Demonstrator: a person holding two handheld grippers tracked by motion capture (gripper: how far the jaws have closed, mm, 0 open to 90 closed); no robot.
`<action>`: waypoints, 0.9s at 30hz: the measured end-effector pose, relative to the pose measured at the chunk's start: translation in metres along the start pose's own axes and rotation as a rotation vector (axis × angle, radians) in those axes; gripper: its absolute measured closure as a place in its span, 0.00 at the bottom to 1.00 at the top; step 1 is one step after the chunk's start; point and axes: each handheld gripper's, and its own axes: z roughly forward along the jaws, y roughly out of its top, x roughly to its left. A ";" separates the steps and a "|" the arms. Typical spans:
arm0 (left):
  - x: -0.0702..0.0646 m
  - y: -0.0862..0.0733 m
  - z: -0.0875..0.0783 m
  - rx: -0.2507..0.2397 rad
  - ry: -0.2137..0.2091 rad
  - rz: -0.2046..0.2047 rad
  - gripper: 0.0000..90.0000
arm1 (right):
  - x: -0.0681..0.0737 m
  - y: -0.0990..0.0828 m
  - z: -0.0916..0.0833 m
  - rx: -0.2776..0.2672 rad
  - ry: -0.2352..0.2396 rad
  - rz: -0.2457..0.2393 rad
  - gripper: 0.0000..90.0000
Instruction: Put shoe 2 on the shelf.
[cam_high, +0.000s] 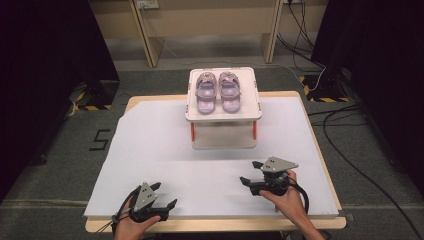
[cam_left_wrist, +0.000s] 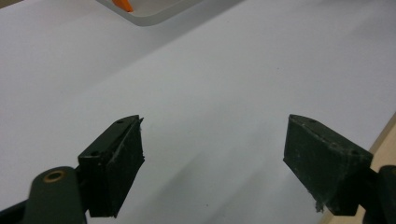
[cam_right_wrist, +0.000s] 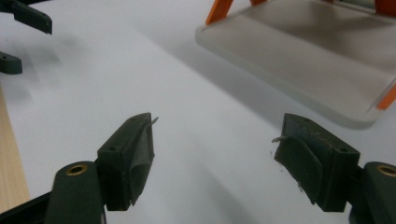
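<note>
A pair of small translucent purple sandals (cam_high: 218, 92) lies side by side on the top shelf of a white two-tier stand (cam_high: 250, 111) with orange legs, at the table's far middle. My left gripper (cam_high: 164, 196) rests low at the near left edge of the table, held in a hand, jaws open with only white tabletop (cam_left_wrist: 215, 93) between them. My right gripper (cam_high: 251, 172) sits at the near right, pointing left, its jaws wide apart and nothing between them. In the right gripper view the stand's lower shelf (cam_right_wrist: 308, 60) lies ahead to the right.
A white sheet (cam_high: 150, 165) covers the wooden table, whose bare edge (cam_high: 320, 222) shows along the front and right. Black cables (cam_high: 350, 150) trail over the floor at right. Wooden furniture legs (cam_high: 145, 35) stand beyond the table.
</note>
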 end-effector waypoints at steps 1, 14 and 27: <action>0.000 0.000 0.000 0.000 0.001 -0.001 0.21 | -0.001 -0.003 0.000 0.009 -0.001 0.010 0.27; 0.000 0.000 0.000 0.007 -0.001 0.002 0.21 | -0.001 -0.026 -0.018 0.055 -0.006 0.056 0.23; 0.000 -0.001 0.001 0.015 -0.004 0.002 0.21 | 0.007 -0.049 -0.037 0.145 -0.019 0.048 0.21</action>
